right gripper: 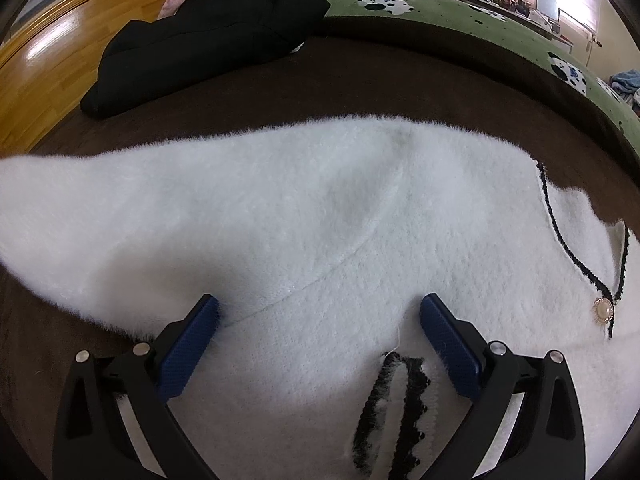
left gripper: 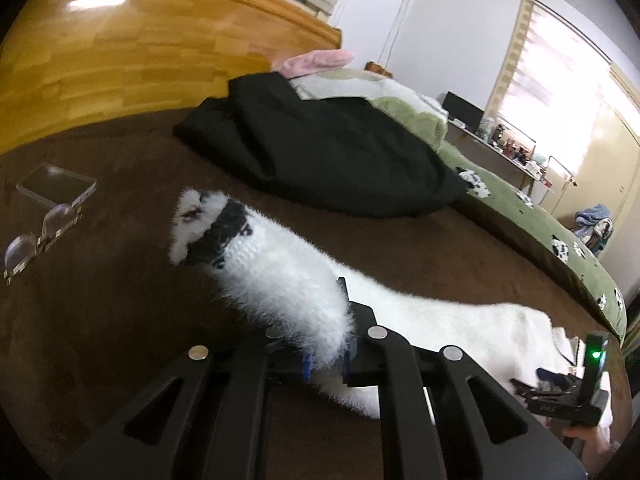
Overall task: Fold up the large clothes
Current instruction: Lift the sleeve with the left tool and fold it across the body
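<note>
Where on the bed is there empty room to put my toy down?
Bare brown blanket lies between the glasses and the fluffy white cardigan, and between it and the black clothes pile. It is crowded where the left tongs pinch the sleeve.

Fluffy, long-haired white knit on the cardigan (right gripper: 320,208), with black woven trim and a glossy pearl-like button (right gripper: 603,311). Matt black plastic on the right gripper (right gripper: 319,316), with textured blue pads (right gripper: 188,354). Glossy varnished wood on the headboard (left gripper: 120,52). Matt brown cloth on the bed cover (right gripper: 360,80).
</note>
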Demonstrator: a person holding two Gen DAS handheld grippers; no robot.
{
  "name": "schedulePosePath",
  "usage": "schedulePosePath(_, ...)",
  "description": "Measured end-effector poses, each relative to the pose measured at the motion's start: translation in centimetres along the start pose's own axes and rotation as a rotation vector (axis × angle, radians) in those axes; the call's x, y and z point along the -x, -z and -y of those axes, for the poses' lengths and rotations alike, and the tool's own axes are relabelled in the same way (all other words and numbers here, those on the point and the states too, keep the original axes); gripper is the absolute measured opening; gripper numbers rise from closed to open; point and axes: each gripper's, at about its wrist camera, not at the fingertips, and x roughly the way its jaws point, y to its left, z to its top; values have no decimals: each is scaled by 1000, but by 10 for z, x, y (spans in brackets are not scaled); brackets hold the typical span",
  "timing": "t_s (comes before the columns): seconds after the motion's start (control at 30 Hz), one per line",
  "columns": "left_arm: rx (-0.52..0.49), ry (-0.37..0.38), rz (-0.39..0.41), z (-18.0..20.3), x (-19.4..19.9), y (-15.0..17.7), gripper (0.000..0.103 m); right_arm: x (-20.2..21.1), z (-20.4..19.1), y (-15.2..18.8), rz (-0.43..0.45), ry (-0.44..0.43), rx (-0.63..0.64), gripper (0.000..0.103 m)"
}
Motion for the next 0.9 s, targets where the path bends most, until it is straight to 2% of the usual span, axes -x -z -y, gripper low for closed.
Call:
schedulePosePath(0.17, -28, 46, 10, 29, 16, -21, 12, 9, 2, 3, 26, -5, -24, 98)
schedulePosePath(0.33, -91, 144, 18, 76, 44, -45, 12, 39, 12, 6, 81, 24, 19, 97)
schedulePosePath(0.57, -210, 320, 56, 172, 84, -66, 12, 108, 78, 30, 149, 85, -51, 97)
schedulePosePath(0.73, -281, 427, 60, 240, 97, -57, 12, 148, 131, 57, 154, 149, -126, 97)
schedulePosePath(0.9, -354, 530, 12, 309, 99, -29, 12, 180, 180, 87, 170, 198, -226, 97)
